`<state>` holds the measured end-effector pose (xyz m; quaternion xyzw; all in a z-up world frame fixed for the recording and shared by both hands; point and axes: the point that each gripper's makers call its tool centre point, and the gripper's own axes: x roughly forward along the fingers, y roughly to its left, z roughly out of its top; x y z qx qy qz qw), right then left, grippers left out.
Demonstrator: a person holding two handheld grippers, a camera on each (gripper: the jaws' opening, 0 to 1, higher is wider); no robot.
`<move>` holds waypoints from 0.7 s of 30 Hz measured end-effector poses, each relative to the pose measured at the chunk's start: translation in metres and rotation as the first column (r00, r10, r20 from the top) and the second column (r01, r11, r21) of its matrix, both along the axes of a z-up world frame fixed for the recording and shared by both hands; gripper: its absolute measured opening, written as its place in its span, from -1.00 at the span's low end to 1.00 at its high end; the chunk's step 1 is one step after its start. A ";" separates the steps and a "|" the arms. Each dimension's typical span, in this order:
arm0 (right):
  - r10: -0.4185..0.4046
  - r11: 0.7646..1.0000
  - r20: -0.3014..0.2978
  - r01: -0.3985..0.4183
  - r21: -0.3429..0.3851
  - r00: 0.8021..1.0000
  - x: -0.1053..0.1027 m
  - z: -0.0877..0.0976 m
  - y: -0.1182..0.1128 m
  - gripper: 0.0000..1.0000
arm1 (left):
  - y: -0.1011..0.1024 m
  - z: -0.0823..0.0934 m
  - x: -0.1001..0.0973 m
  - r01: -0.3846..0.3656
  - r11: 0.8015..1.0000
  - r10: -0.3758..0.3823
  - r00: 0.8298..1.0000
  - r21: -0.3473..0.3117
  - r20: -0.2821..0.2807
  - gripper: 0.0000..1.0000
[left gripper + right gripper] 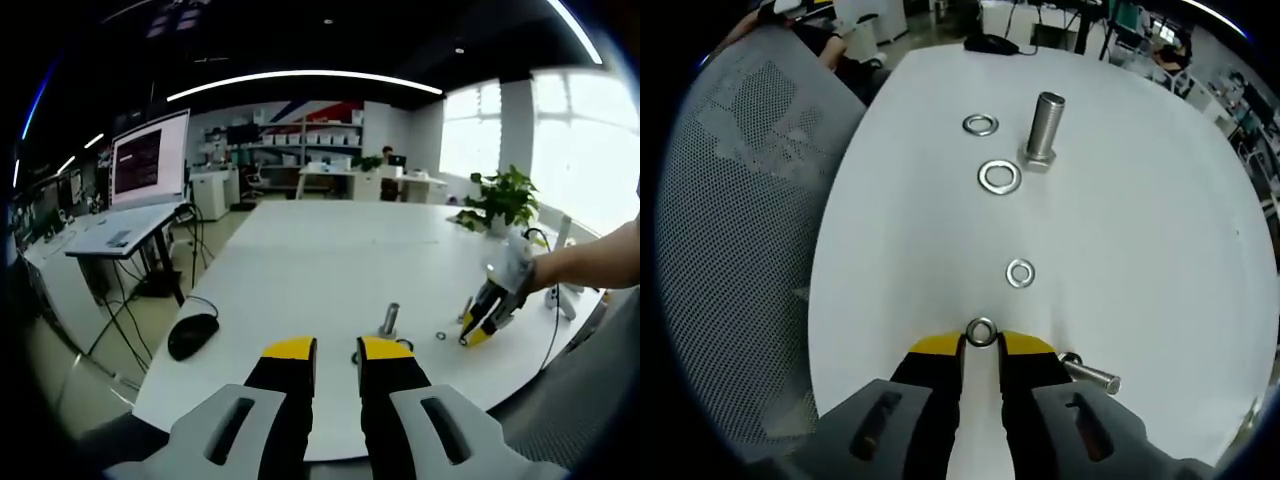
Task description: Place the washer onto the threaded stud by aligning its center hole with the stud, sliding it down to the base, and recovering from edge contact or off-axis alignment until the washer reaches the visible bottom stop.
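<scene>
A threaded stud (pixel 1047 125) stands upright on its hex base on the white table (pixel 1140 250); it also appears as the stud (pixel 389 320) just past my left jaws. My right gripper (pixel 981 345) is shut on a small washer (pixel 981 331) held at its yellow tips, well short of the stud. Loose washers lie flat: a large one (pixel 999 177) beside the hex base, another (pixel 980 125) left of the stud, a small one (pixel 1020 272) nearer me. My left gripper (pixel 337 352) is open, holding nothing. The right gripper (pixel 472 335) hangs low by a washer (pixel 441 336).
A loose bolt (pixel 1090 375) lies beside my right jaw. A grey mesh chair (pixel 740 200) stands along the table's edge. A black mouse (pixel 193 335) sits at the table corner, a potted plant (pixel 505 195) at the far right, and a laptop desk (pixel 130 225) beyond.
</scene>
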<state>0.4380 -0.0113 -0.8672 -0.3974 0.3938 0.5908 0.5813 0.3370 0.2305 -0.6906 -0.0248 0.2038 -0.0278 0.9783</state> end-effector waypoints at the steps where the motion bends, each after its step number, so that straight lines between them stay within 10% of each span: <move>1: 0.000 1.000 0.001 0.000 0.000 1.000 0.000 0.000 0.000 -0.69 | 0.000 0.000 0.000 0.000 1.000 0.000 1.000 0.000 0.000 -0.72; 21: -0.036 0.999 0.000 0.036 0.024 0.999 0.000 0.001 0.002 -0.73 | 0.001 0.001 0.000 -0.002 1.000 0.002 1.000 -0.003 0.003 -0.72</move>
